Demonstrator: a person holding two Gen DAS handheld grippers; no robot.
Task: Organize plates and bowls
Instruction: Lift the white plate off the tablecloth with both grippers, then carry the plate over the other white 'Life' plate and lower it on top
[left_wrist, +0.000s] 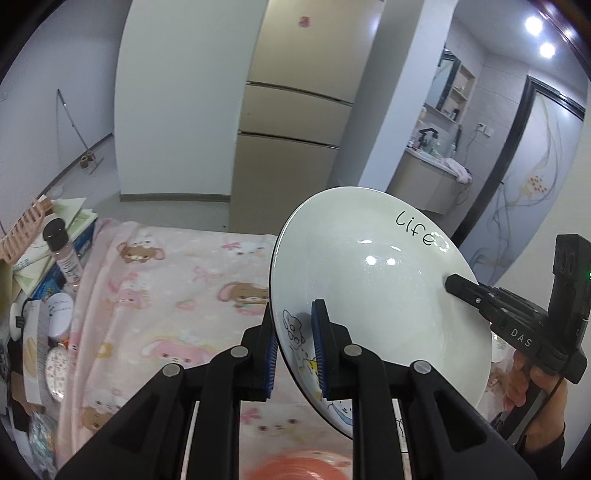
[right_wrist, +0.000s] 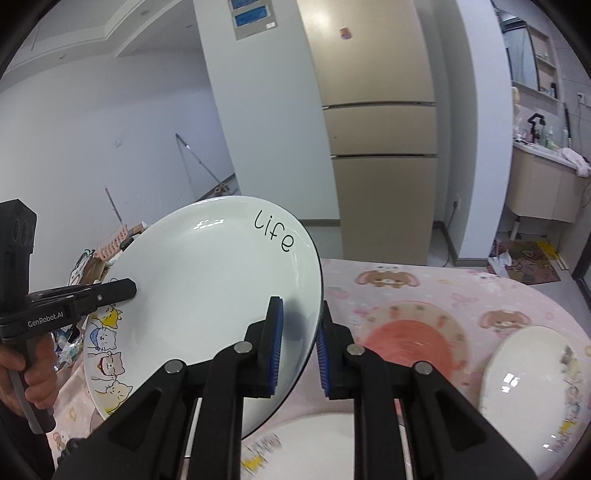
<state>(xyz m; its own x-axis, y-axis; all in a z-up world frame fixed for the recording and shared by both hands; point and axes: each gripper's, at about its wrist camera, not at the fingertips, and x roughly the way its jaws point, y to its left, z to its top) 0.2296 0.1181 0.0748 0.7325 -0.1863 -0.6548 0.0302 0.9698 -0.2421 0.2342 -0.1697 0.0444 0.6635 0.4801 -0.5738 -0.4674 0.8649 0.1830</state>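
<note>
A white plate (left_wrist: 369, 280) marked "Life", with cartoon cats along its rim, hangs tilted above the table, held from both sides. My left gripper (left_wrist: 295, 332) is shut on its left rim, blue pads on either face. My right gripper (right_wrist: 301, 325) is shut on the opposite rim of the same plate (right_wrist: 207, 288). Each gripper shows in the other's view: the right gripper (left_wrist: 456, 286) at the plate's far edge, the left gripper (right_wrist: 127, 288) likewise. Below lie an orange-pink plate (right_wrist: 417, 332), a white bowl (right_wrist: 535, 380) and another white dish (right_wrist: 314, 435).
A pink cartoon-print cloth (left_wrist: 166, 295) covers the table. Its left end is crowded with a pink rack (left_wrist: 22, 229), a bottle (left_wrist: 61, 251), boxes and small jars. A beige fridge (left_wrist: 291, 129) stands behind the table. A hand (right_wrist: 33, 365) holds the left gripper's handle.
</note>
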